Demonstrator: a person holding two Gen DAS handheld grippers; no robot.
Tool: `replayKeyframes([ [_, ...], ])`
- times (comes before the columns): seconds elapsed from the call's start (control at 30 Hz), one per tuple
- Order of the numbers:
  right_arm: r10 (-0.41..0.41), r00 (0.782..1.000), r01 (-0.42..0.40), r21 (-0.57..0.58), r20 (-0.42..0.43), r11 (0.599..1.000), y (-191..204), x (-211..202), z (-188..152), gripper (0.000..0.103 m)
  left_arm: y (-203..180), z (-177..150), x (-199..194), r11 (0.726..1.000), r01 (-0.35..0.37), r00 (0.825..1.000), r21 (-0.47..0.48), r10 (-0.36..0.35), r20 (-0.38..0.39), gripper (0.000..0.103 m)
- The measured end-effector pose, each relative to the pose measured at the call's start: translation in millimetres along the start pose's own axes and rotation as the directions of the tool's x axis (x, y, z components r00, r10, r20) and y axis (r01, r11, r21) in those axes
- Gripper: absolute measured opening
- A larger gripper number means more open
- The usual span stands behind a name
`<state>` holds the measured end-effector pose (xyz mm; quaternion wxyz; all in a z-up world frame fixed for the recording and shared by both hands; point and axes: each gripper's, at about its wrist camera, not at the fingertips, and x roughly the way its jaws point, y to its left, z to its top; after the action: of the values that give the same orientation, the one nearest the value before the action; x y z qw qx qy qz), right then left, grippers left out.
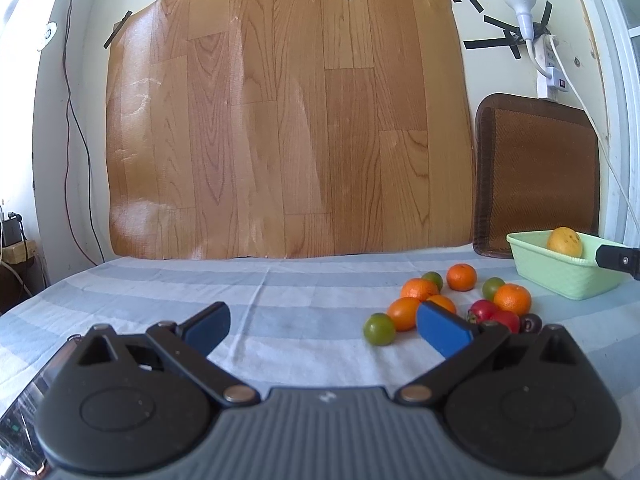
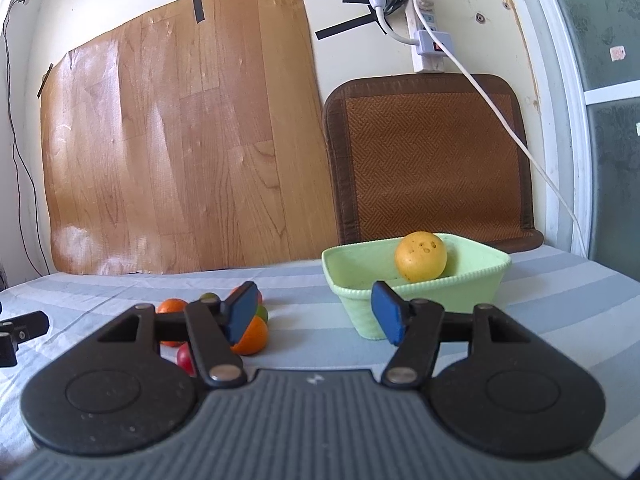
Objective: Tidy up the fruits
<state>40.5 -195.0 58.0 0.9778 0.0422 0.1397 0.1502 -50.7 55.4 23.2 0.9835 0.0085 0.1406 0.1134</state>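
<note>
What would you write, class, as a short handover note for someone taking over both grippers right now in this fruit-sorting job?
Left gripper: open, empty, above the striped cloth, left of the fruit pile.
Right gripper: open, empty, in front of the green basket.
Done: one yellow fruit lies in the basket.
Left: the loose pile on the cloth, with oranges such as the orange at the back, the green fruit nearest, the red fruits and a dark fruit. None is gripped yet.

No text, label or number shows clearly enough to read.
</note>
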Motion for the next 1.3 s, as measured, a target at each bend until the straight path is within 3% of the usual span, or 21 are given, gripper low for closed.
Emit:
replayKeyframes([
  [0.5,0.028,0.999,-0.028,-0.013,-0.019,1.0,4.4,0.2,-0.1,0.065,-0.2,-1.0,2.3,0.999,-0.034,0.999,-0.001,0.034,-0.009,0.103],
  [0.7,0.056,0.997,-0.056,0.001,-0.048,0.998,2.1,2.9,-0.4,0.059,-6.7,-0.5,-1.5,0.997,0.055,0.998,0.058,-0.055,-0.013,0.103],
  [0.83,0.075,0.993,-0.071,0.042,-0.094,0.997,-3.0,8.9,-0.6,0.048,-21.0,-1.4,-5.3,0.984,0.138,0.99,0.115,-0.136,-0.03,0.103],
  [0.93,0.081,0.991,-0.074,0.063,-0.109,0.995,-5.4,10.4,-1.2,0.048,-32.6,-2.9,-6.2,0.972,0.188,0.982,0.139,-0.182,-0.055,0.103],
  [1.07,0.087,0.99,-0.081,0.055,-0.109,0.995,-3.7,9.1,-1.4,0.048,-41.0,-5.7,-8.0,0.966,0.198,0.98,0.169,-0.191,-0.057,0.103],
  [1.3,0.081,0.99,-0.074,0.062,-0.117,0.995,-4.3,9.1,-1.2,0.048,-31.3,-3.7,-6.3,0.973,0.202,0.979,0.113,-0.196,-0.06,0.103],
])
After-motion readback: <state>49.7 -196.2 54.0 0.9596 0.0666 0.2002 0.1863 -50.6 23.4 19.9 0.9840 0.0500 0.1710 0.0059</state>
